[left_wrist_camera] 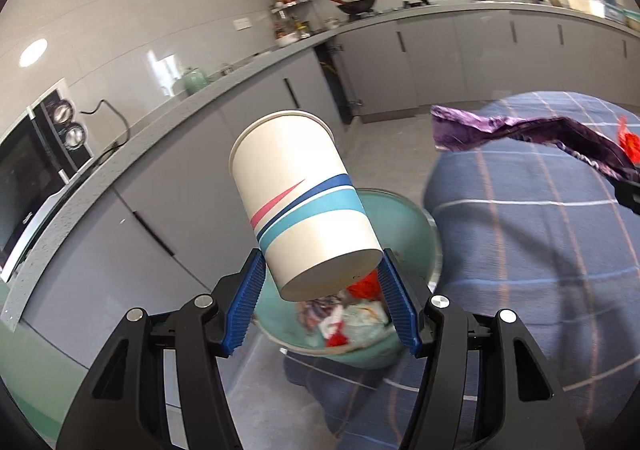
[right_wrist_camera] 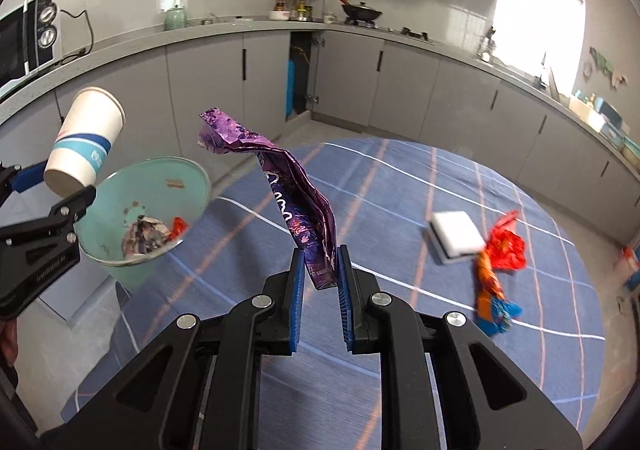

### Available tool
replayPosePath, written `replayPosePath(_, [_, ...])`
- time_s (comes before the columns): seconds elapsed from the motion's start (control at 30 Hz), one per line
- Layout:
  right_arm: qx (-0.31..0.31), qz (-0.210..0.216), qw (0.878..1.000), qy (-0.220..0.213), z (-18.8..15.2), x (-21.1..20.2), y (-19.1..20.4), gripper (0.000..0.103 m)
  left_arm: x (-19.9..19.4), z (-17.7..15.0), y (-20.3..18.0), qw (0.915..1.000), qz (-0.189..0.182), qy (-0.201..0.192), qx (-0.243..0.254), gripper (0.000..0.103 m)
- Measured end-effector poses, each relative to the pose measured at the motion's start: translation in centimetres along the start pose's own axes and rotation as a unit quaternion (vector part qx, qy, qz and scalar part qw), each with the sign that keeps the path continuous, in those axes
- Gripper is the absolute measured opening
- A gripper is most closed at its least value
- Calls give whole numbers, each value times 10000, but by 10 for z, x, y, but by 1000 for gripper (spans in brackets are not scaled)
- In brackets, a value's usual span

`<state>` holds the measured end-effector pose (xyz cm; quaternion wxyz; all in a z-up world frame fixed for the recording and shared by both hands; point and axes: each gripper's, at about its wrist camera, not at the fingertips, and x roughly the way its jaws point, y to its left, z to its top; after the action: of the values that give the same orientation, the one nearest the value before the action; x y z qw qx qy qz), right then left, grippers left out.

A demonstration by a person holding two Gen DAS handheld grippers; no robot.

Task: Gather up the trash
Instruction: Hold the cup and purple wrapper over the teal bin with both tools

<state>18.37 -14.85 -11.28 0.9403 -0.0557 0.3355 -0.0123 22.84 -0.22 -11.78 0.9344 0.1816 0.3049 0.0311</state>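
My left gripper point(left_wrist_camera: 322, 270) is shut on a white paper cup point(left_wrist_camera: 304, 201) with blue, teal and pink stripes, held tilted above the teal trash bin point(left_wrist_camera: 416, 234). The bin holds crumpled wrappers point(left_wrist_camera: 344, 318). My right gripper point(right_wrist_camera: 320, 262) is shut on a crumpled purple wrapper point(right_wrist_camera: 280, 185), held above the round table's blue checked cloth point(right_wrist_camera: 400, 185). In the right wrist view the cup point(right_wrist_camera: 86, 141) and the left gripper point(right_wrist_camera: 60, 185) hang over the bin point(right_wrist_camera: 168, 185) at the left. A red and orange wrapper point(right_wrist_camera: 500, 258) lies on the cloth at the right.
A white sponge block point(right_wrist_camera: 456, 234) lies on the cloth beside the red wrapper. Grey kitchen cabinets point(right_wrist_camera: 400, 85) and a counter run around the room, one cabinet door open. A microwave point(left_wrist_camera: 32, 169) stands on the counter at the left.
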Motion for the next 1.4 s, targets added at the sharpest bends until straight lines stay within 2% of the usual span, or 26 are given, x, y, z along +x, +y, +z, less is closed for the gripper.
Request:
replayPosePath(0.3, [-227,276,9994,10,14,11,36,17,13,0,32,9992,365,33,-185,58])
replayPosePath(0.57, [-365,410,9985,28,21,20,55,17,24,-1,41,9983,538,101,-205,58])
replayPosePath(1.27, [-576,672,9960,111,36,47,85,17,51,0,48,9979,581,260,-153,58])
replayPosePath(1.4, [-595,711,9956,144,37,53,89,17,55,0,48,9979,554,285,-147,55])
